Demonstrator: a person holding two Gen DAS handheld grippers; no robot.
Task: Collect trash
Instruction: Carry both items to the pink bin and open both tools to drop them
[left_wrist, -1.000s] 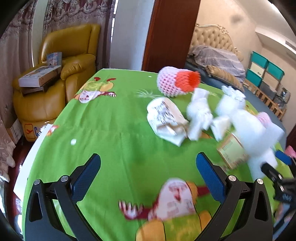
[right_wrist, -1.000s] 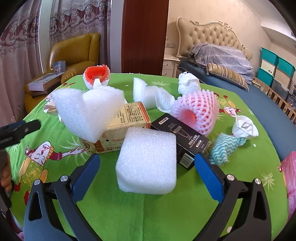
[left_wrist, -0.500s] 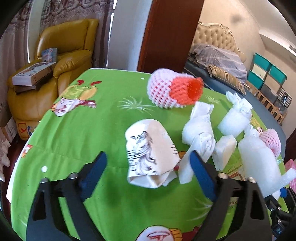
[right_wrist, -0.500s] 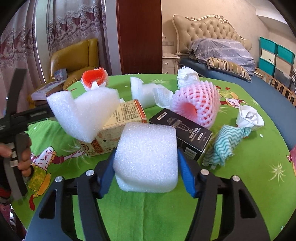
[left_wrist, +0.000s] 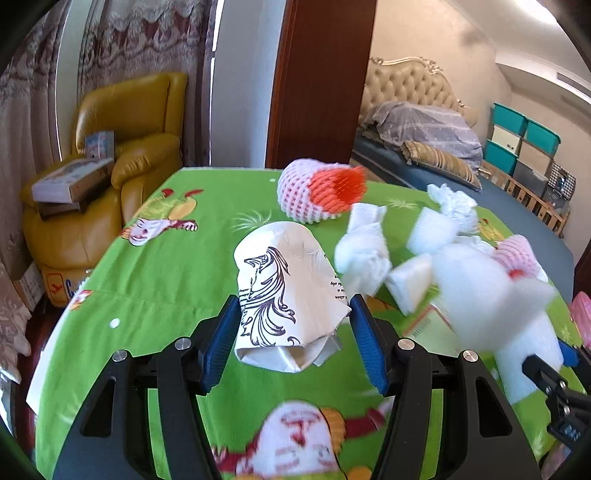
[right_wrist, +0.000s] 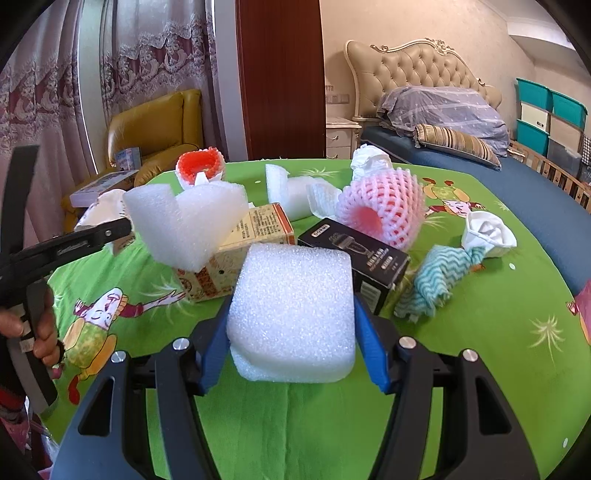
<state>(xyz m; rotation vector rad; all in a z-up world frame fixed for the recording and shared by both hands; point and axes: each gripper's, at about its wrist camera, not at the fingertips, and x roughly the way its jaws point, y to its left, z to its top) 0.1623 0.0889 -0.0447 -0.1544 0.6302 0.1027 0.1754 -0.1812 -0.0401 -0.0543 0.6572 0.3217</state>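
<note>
- Left gripper (left_wrist: 291, 341): blue pads flank the crumpled white paper bag with a black horse print (left_wrist: 286, 295); jaws have just been closing, left pad touches it, right pad contact unclear.
- Bag sits on the green cartoon-print tablecloth (left_wrist: 166, 280), in front of the pink-and-orange foam fruit net (left_wrist: 317, 192).
- Right gripper (right_wrist: 291, 343): both pads pressed on the white foam block (right_wrist: 293, 310), pinching it, after just closing in.
- Block sits on the cloth, just in front of the black rectangular carton (right_wrist: 356, 254) and the tan printed box (right_wrist: 240, 254).
- Bent white foam sheet (right_wrist: 184, 221) rests on the tan box.
</note>
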